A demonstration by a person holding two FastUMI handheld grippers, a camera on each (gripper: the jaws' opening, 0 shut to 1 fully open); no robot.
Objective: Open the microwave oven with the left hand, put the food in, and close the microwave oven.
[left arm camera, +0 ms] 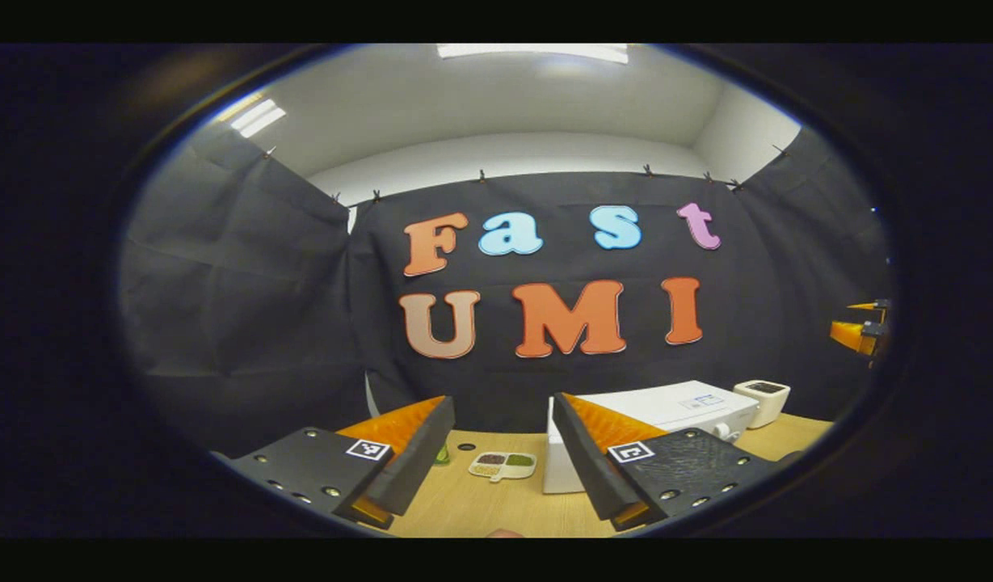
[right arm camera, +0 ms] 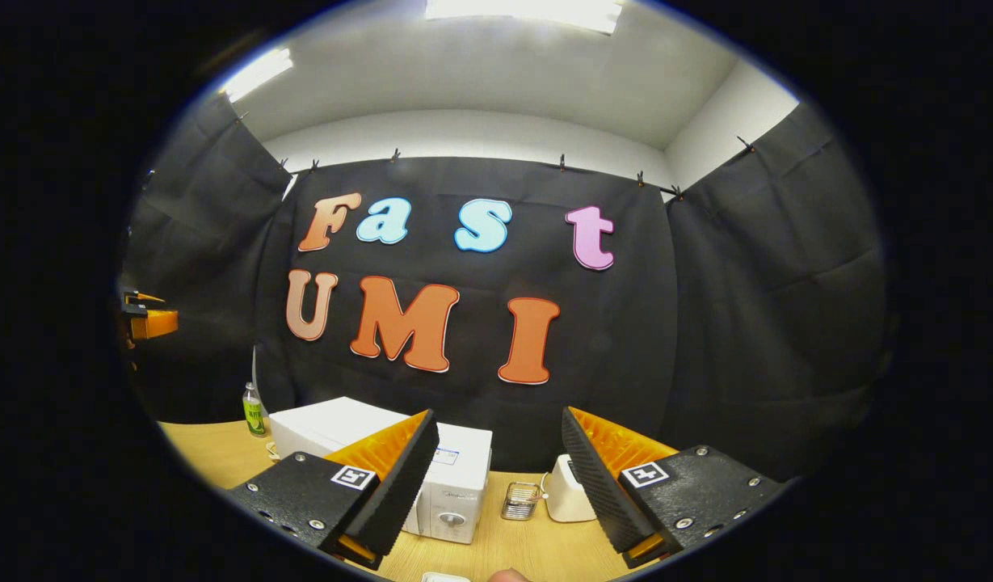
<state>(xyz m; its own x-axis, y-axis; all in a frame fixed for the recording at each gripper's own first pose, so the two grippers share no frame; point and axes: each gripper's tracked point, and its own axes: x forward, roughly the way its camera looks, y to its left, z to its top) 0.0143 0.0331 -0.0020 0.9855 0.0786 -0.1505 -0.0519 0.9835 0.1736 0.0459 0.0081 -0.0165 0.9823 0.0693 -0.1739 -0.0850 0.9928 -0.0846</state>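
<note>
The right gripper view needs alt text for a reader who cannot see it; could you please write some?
The open right tongs hover above a wooden table, pointing at a closed white microwave oven. A small wire rack and a white appliance stand right of it, a green bottle left.

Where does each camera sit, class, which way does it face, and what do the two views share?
Left gripper view: rides on the left gripper, facing the booth's back wall over the table; its own two fingers stand apart, with the food tray between them.
Right gripper view: rides on the right gripper, facing the same wall; its open fingers frame a small metal basket.
Shared: the white microwave, the small white appliance, and each other's gripper at the edge.
</note>
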